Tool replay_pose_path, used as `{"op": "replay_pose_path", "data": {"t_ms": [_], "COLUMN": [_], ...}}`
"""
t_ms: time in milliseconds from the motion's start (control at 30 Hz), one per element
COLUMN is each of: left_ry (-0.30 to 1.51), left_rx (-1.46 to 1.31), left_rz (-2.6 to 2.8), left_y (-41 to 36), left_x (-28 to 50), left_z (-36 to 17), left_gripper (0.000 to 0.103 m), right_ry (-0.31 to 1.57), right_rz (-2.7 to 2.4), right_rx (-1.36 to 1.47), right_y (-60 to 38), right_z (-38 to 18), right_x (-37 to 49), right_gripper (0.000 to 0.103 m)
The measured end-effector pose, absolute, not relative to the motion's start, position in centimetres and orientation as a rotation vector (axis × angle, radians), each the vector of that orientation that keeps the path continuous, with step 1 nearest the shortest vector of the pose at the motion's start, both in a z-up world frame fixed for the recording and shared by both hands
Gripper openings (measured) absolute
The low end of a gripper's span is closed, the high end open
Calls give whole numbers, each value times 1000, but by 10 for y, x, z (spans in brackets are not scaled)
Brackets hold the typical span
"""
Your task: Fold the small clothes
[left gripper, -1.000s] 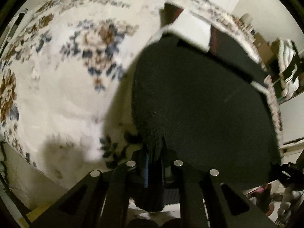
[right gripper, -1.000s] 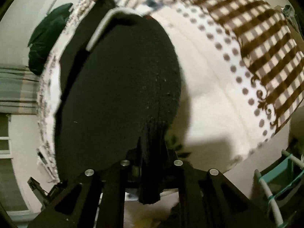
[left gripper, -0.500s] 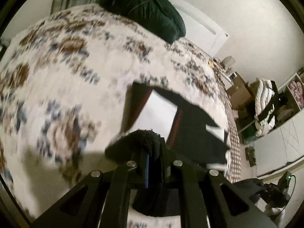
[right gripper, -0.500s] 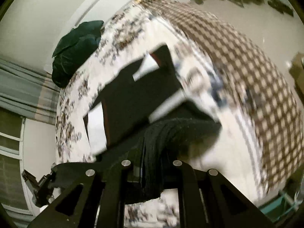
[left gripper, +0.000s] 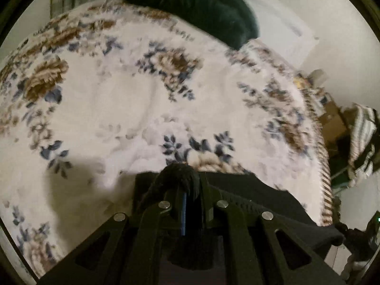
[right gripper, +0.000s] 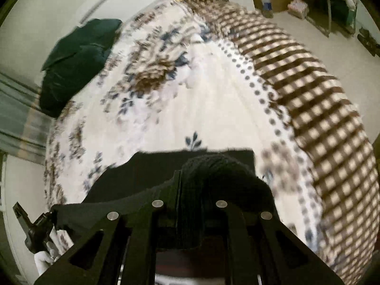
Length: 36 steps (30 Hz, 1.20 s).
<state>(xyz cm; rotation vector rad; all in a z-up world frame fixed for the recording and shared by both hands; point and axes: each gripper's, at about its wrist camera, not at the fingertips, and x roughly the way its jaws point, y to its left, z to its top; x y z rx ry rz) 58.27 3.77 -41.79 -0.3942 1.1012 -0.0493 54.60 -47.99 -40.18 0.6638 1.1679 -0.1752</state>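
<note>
A black garment (left gripper: 261,204) hangs stretched between both grippers above a floral bedspread (left gripper: 133,109). My left gripper (left gripper: 184,185) is shut on one bunched corner of the black garment, and the cloth runs off to the right. In the right wrist view my right gripper (right gripper: 190,185) is shut on the other corner of the black garment (right gripper: 147,173), whose edge runs left to the other gripper (right gripper: 35,228), held by a gloved hand. The jaws of both grippers are wrapped in cloth, so the pads are hidden.
A dark green bundle (left gripper: 204,7) lies at the head of the bed, also seen as the green bundle (right gripper: 78,57). A brown checked blanket (right gripper: 320,109) covers the bed's right side. Shelves with striped cloth (left gripper: 363,142) stand beyond the bed. Boxes and a bottle (right gripper: 267,4) sit on the floor.
Both grippers have swept the black garment across the bed toward its head. The white and red parts of the garment seen earlier are out of sight now. More bedspread shows ahead.
</note>
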Motion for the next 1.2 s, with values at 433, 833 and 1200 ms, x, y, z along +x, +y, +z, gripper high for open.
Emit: {"op": "replay_pose_path", "data": {"t_ms": [433,833,1200], "left_ry": [1171,1110,1198], "left_rx": [-516,-511,-840], "left_rz": [-20,64,106], "left_y": [44,62,52], "left_x": [593,443,408], "left_z": [-455,-422,-517], "left_gripper": [92,92,92], "right_ry": [1177,1137,1157], "right_rz": [-121,-314,-277], "right_rx": [686,765,1276], "right_y": [-487,-489,-477], "right_z": [-460,-427,-541], "right_x": [574,404,333], "right_gripper": [89,93,95]}}
